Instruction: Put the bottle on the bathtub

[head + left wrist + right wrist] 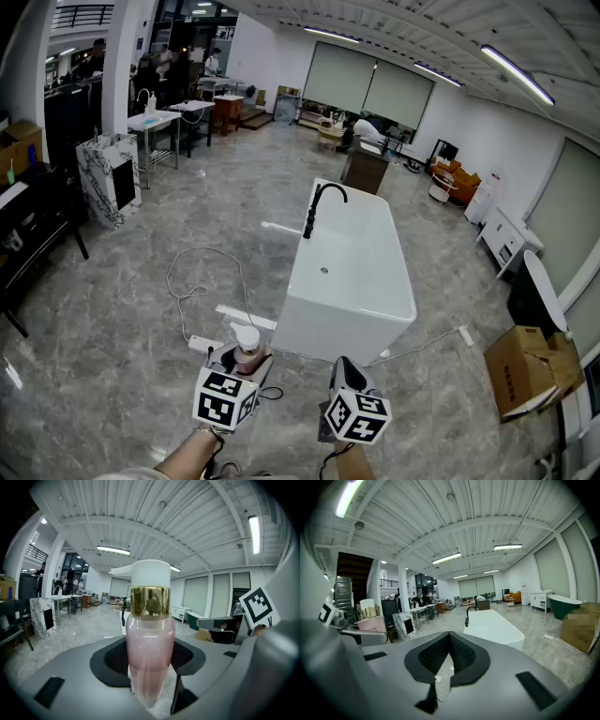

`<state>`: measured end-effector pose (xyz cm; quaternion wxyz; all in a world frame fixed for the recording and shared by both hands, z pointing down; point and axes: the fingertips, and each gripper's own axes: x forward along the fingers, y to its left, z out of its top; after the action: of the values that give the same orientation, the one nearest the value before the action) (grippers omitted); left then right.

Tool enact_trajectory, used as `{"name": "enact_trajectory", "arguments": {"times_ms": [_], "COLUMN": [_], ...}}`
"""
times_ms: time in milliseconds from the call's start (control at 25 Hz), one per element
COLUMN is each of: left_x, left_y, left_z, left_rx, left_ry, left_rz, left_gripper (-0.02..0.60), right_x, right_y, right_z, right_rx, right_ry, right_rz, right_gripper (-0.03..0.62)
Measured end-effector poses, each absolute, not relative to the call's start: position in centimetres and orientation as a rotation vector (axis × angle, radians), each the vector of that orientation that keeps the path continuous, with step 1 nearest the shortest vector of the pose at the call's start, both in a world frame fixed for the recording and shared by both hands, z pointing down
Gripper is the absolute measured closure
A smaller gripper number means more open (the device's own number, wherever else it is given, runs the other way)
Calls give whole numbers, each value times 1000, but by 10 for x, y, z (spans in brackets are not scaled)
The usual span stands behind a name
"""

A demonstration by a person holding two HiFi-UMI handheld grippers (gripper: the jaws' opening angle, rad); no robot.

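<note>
Short of the bathtub's [328, 330] near end, left gripper [244, 360] pinches the bottle [150, 648], right gripper [449, 657] closed, empty; tall bottle may topple off its narrow rim.

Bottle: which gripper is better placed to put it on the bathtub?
Left. The left gripper holds the bottle; the right gripper is shut and empty. The bathtub stands ahead of both.
</note>
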<state>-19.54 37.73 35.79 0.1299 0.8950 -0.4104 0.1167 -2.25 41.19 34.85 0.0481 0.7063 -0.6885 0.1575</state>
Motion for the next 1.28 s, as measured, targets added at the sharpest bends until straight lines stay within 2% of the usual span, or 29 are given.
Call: {"name": "enact_trajectory", "arguments": {"times_ms": [840, 1280], "left_x": [-220, -209], "left_y": [349, 337], "left_z": [368, 385], "left_rx": [2635, 2616], "left_ry": [-1116, -1083], "left_rz": [369, 367], "left_gripper": [348, 348], "right_x": [-53, -32], "right_y": [395, 391], "right_z": [370, 388], "right_rx": [2199, 2239], "right_ry": [-2067, -1997], "right_rz": [594, 652], "right_gripper": [568, 568]}}
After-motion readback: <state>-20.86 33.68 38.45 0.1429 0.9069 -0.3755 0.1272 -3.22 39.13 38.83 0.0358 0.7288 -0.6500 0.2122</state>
